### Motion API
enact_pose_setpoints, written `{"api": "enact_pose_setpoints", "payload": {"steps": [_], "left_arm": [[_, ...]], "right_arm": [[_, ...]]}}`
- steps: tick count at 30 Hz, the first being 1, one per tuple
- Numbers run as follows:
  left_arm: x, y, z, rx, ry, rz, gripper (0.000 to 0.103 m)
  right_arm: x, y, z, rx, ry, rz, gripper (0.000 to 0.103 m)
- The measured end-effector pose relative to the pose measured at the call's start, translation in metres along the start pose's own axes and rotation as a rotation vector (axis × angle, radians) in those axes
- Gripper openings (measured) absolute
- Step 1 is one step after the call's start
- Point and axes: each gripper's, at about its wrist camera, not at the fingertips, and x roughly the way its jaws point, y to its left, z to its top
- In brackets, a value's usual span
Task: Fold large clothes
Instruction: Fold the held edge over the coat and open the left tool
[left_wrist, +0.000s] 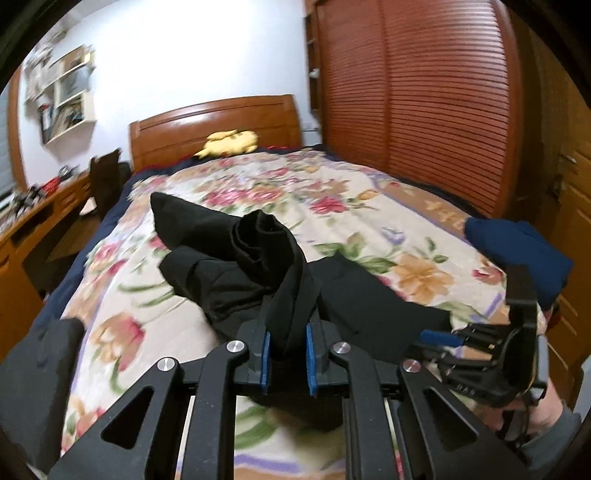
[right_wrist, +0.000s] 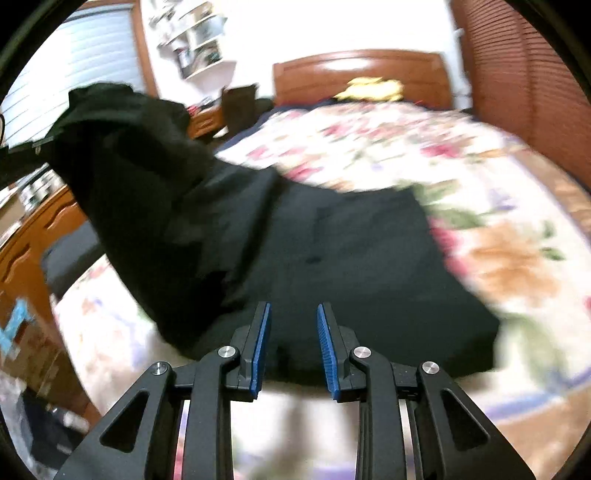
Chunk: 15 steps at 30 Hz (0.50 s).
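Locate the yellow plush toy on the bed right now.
The yellow plush toy lies at the far end of the bed against the wooden headboard, roughly centred in the left wrist view, beyond the black garment; the right wrist view shows it too.

Left gripper (left_wrist: 289, 345): matte black frame, two fingers faced with ribbed blue pads (left_wrist: 265, 357). Angular linkage arms with triangular cut-outs, joined by round silver pivot screws (left_wrist: 236, 346). Bright metal rails show between the arms.

Right gripper (right_wrist: 291, 345): same build, black fingers, blue ribbed pads (right_wrist: 327, 350), four silver pivot screws (right_wrist: 361, 352), identical triangular cut-outs. In the left wrist view its body is a black ribbed housing with a blue pad. A grey sleeve (left_wrist: 554, 430) covers the wrist behind it.
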Motion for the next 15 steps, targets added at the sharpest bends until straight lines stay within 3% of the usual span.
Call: {"api": "enact_pose_setpoints", "payload": {"steps": [7,15], "left_arm": [[0.040,-0.070,0.011,0.088,0.041,-0.086,0.014],[0.080,-0.125,-0.012,0.136,0.133,-0.152,0.014]], "right_arm": [[-0.031,-0.050,-0.007,0.065,-0.036,-0.078,0.027],[-0.063,-0.044,-0.009,0.086,-0.076,-0.129,0.027]]}}
